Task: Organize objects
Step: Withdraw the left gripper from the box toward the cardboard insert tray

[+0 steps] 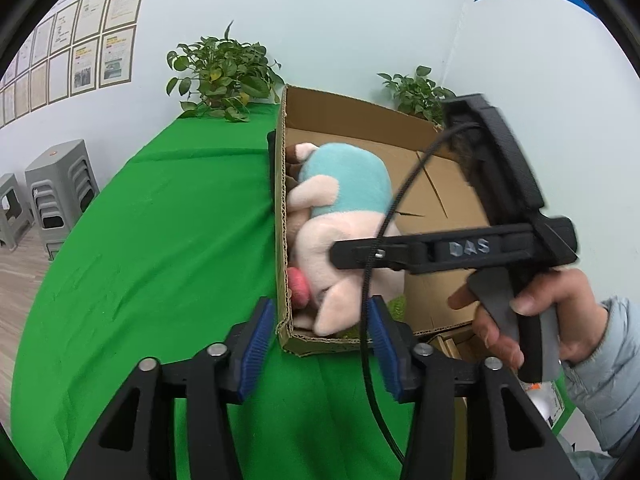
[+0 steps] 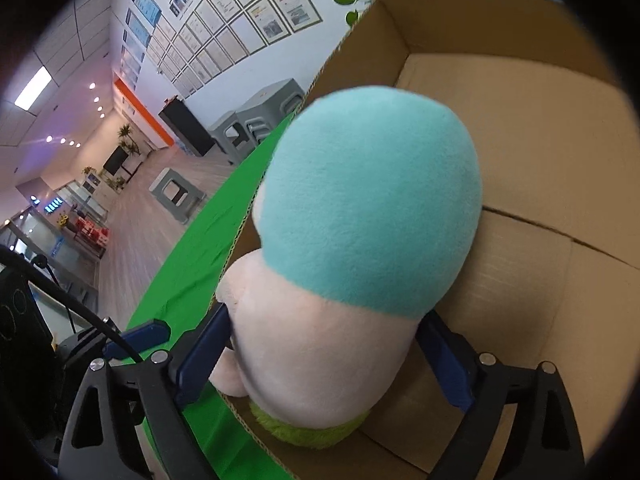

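A plush pig (image 1: 348, 184) with a teal back lies in an open cardboard box (image 1: 360, 104) against its left wall, on top of other soft toys. A person's hand holds my right gripper (image 1: 344, 256) over the pig. In the right wrist view the pig (image 2: 360, 220) fills the gap of the right gripper (image 2: 324, 360). The blue pads stand along its pink sides without denting them, so it reads as open. My left gripper (image 1: 320, 350) is open, and the box's near left corner sits between its pads. The box wall (image 2: 520, 120) rises behind the pig.
The box stands on a green cloth (image 1: 160, 240) that covers the table. Two potted plants (image 1: 224, 76) (image 1: 416, 92) stand at the back by the wall. Grey stools (image 1: 60, 192) are on the floor at left. A lime fuzzy toy (image 2: 316, 436) lies under the pig.
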`<state>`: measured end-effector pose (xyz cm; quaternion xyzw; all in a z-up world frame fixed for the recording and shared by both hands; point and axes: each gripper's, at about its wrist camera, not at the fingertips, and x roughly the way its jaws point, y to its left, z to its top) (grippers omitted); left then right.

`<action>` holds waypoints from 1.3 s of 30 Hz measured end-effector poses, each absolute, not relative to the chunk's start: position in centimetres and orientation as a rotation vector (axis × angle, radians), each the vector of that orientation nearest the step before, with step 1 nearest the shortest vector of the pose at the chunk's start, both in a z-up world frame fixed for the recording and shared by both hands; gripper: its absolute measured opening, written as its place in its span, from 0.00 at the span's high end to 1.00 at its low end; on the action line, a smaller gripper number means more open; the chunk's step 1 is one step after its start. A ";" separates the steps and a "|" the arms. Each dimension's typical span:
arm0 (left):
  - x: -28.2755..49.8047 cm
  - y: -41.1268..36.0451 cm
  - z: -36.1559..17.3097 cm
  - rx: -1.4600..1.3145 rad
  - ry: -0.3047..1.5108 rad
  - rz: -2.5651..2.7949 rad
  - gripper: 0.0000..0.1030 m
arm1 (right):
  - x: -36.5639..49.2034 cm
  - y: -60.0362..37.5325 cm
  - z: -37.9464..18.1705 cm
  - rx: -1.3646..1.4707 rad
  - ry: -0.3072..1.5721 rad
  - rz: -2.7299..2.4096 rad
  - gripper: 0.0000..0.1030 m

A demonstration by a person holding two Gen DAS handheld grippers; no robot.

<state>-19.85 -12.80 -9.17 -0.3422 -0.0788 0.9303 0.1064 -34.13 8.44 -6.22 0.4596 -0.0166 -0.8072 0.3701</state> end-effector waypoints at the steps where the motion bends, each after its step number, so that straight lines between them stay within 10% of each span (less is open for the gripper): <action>1: -19.7 -12.9 -8.9 -0.997 -0.237 2.748 0.45 | -33.2 9.0 -5.4 1.143 -0.022 -2.118 0.04; 7: -17.1 -11.6 -5.9 -0.859 -0.227 2.809 0.18 | -25.9 14.3 -1.4 0.973 0.044 -2.386 0.00; 28: -5.1 -1.0 -3.0 -0.707 -0.137 2.495 0.17 | -15.7 21.7 -3.7 0.925 -0.103 -2.582 0.01; 39: -6.3 -7.7 -3.9 -0.789 -0.459 2.591 0.18 | -10.7 20.9 -6.1 0.912 -0.037 -2.472 0.07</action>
